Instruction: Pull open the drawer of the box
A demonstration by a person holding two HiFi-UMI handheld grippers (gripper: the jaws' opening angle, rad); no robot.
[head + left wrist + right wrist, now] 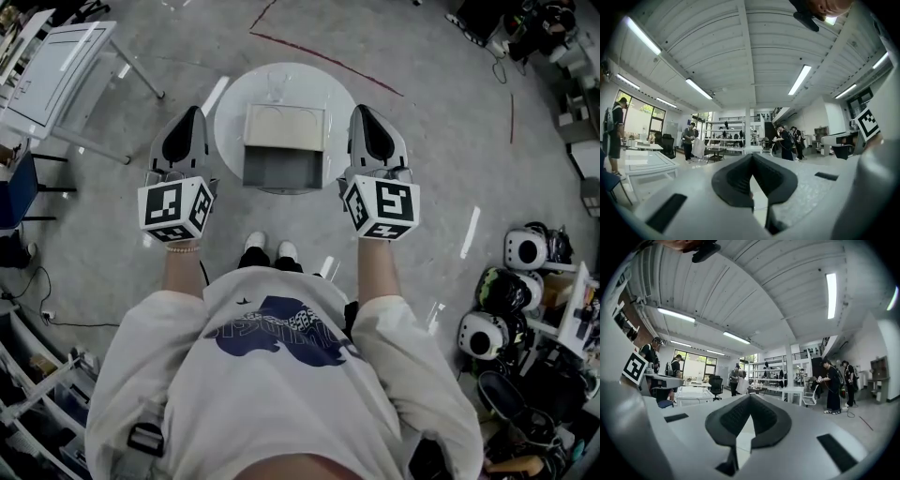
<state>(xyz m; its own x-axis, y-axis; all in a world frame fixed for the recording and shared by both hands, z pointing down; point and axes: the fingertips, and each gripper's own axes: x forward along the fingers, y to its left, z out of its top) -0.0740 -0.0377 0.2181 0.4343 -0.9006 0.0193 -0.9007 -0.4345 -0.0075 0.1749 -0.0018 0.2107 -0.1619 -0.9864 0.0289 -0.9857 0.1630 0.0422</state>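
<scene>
Drawer stood open from the box, upper centre; left gripper and right gripper flanked it, jaws closed empty, likely parked, job done

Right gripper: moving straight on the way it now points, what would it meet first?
Nothing near, it seems: the shut, empty right gripper points past the box, which sits off to its left, into open space. Depth is hard to judge.
</scene>
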